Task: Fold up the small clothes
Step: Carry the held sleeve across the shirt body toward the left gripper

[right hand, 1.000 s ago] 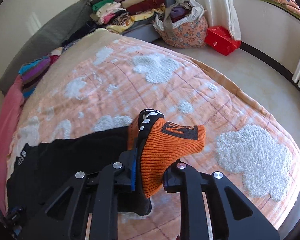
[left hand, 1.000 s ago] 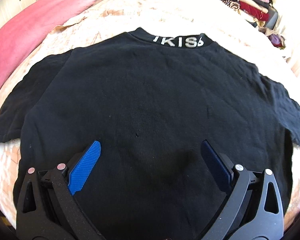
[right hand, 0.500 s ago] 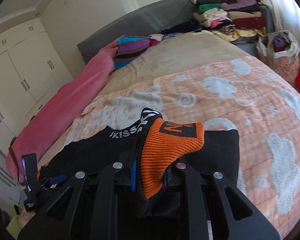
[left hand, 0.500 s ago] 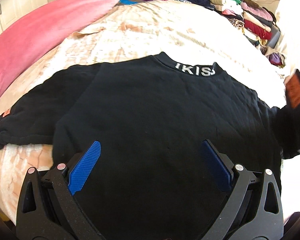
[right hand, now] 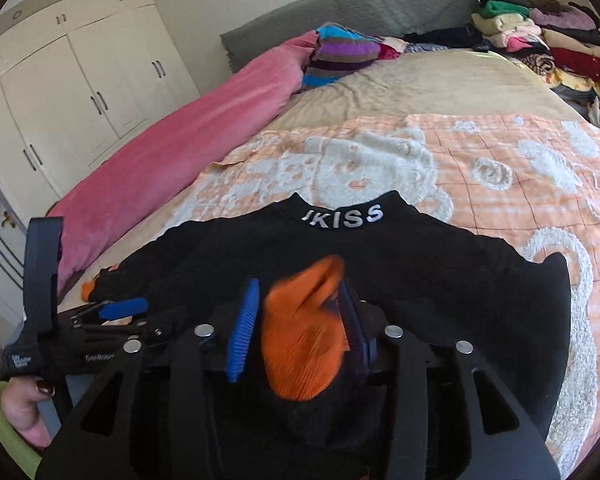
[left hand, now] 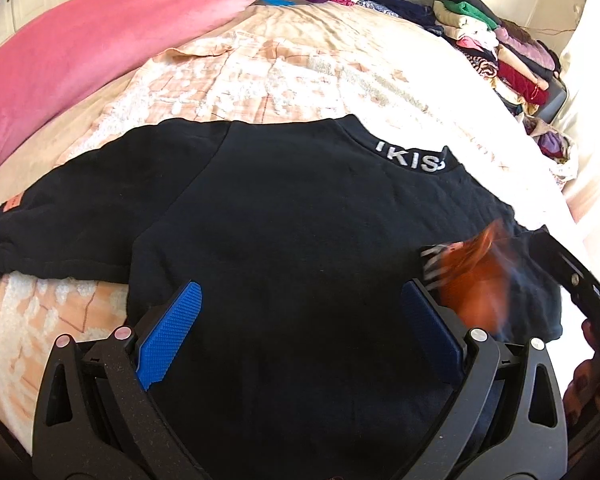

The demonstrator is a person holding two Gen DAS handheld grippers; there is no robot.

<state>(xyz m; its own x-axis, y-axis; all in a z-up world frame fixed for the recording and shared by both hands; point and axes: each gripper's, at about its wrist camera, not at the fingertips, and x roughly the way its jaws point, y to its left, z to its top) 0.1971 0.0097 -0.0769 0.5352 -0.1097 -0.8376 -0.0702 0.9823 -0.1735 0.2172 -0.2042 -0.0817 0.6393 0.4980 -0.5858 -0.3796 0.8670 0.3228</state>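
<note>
A small black sweatshirt point(left hand: 292, 216) with "IKISS" on the collar lies flat on the bed, back up; it also shows in the right wrist view point(right hand: 400, 264). My left gripper point(left hand: 300, 328) is open and empty, hovering over its lower middle. The right sleeve with its orange cuff point(right hand: 304, 344) is folded in over the body. My right gripper point(right hand: 296, 328) has its jaws parted around the cuff, which looks loose and blurred between them. The cuff point(left hand: 476, 276) also shows blurred in the left wrist view. The left sleeve point(left hand: 60, 232) lies stretched out.
A peach and white patterned blanket point(right hand: 500, 168) covers the bed. A pink rolled duvet point(right hand: 188, 140) lies along the left side. Stacks of folded clothes point(right hand: 540, 36) sit at the far right. White wardrobes point(right hand: 60, 92) stand to the left.
My right gripper has carried the orange-cuffed sleeve over the sweatshirt's body and its jaws have parted from the cuff. My left gripper has drifted right over the shirt, still open.
</note>
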